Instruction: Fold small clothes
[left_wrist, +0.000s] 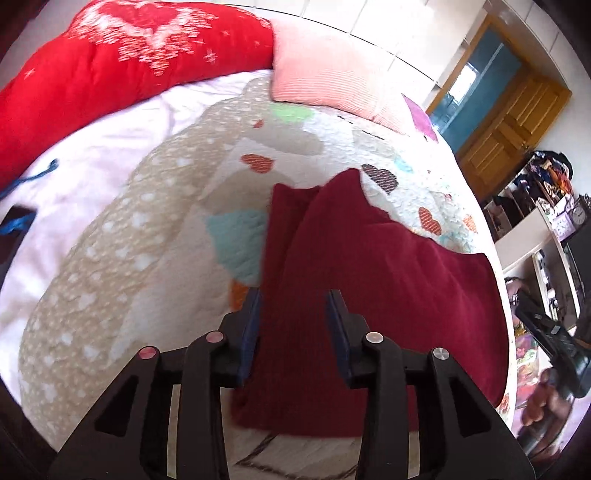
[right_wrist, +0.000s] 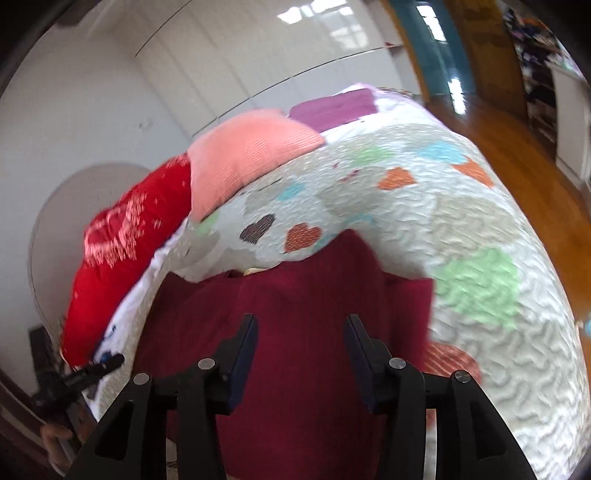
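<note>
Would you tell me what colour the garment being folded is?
Dark red, a maroon knit garment, clearest in the left wrist view.

Bed (left_wrist: 110, 155), heart-patterned quilt (left_wrist: 177, 236), maroon garment (left_wrist: 369, 295), red pillow (left_wrist: 110, 66), pink cushion (left_wrist: 325, 70)

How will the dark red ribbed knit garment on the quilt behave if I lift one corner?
The dark red ribbed knit garment already lies in soft folds, so it will probably drape limply. Its ribbed texture should grip the pads. The textured heart-patterned quilt beneath may drag on it slightly.
</note>
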